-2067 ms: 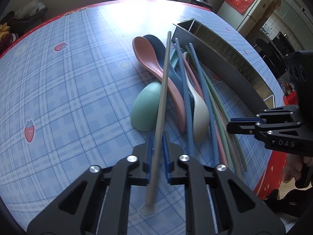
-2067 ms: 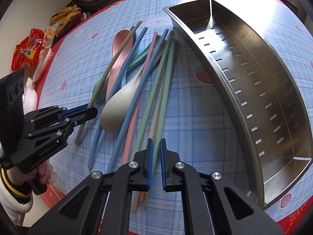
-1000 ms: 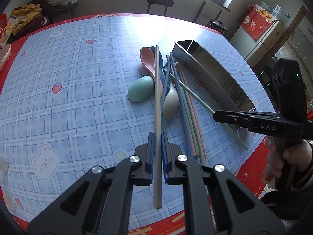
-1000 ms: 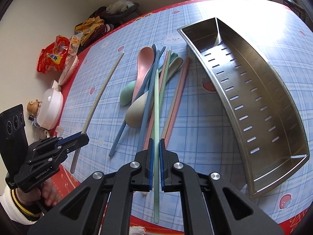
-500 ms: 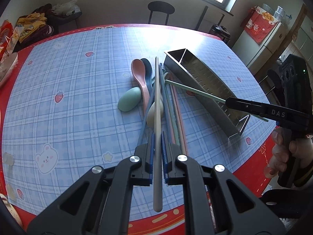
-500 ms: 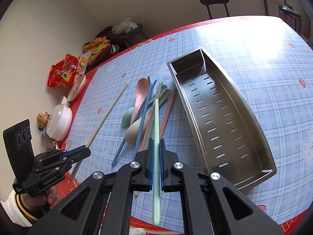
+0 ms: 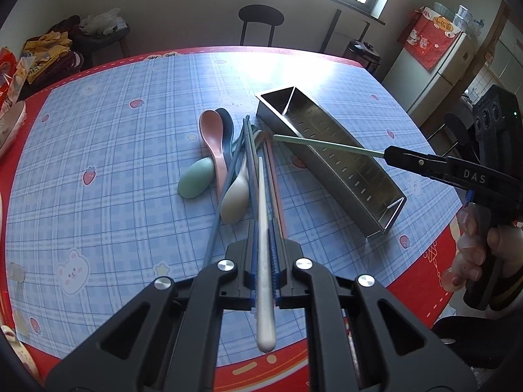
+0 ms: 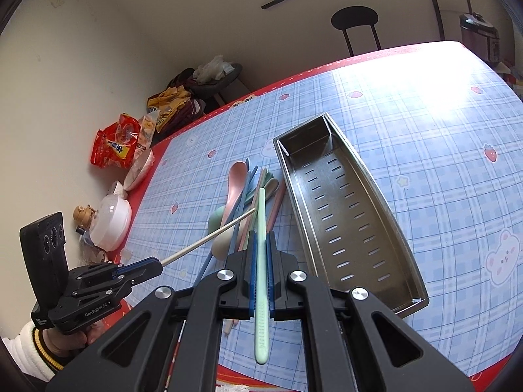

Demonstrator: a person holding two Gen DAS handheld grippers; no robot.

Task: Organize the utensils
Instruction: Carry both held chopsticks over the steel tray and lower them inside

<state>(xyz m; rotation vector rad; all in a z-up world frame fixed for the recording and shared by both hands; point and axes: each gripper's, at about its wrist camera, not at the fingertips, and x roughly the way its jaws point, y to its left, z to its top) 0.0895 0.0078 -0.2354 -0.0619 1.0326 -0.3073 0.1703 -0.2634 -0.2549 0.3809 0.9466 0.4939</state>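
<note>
Snack bags (image 8: pixel 114 148) and a white bowl (image 8: pixel 109 217) line your blue-plaid surface (image 7: pixel 98 163) at left, stool (image 7: pixel 260 19) behind. Left tongs (image 7: pixel 263 245) clamp a cream chopstick (image 7: pixel 263 215) above the utensil pile (image 7: pixel 235 166); right tongs (image 8: pixel 260 261) clamp a green chopstick (image 8: pixel 261 261) beside the steel tray (image 8: pixel 405 241).

Both tongs clamped and pitched downward, one in each of my hands.

My left tongs (image 7: pixel 263 261) pinch a cream chopstick (image 7: pixel 261 202) between blue pads; my right tongs (image 8: pixel 260 271) pinch a green chopstick (image 8: pixel 261 228). My right hand (image 7: pixel 474 254) curls around its grip; my left hand (image 8: pixel 70 336) emerges from a white, striped cuff.
</note>
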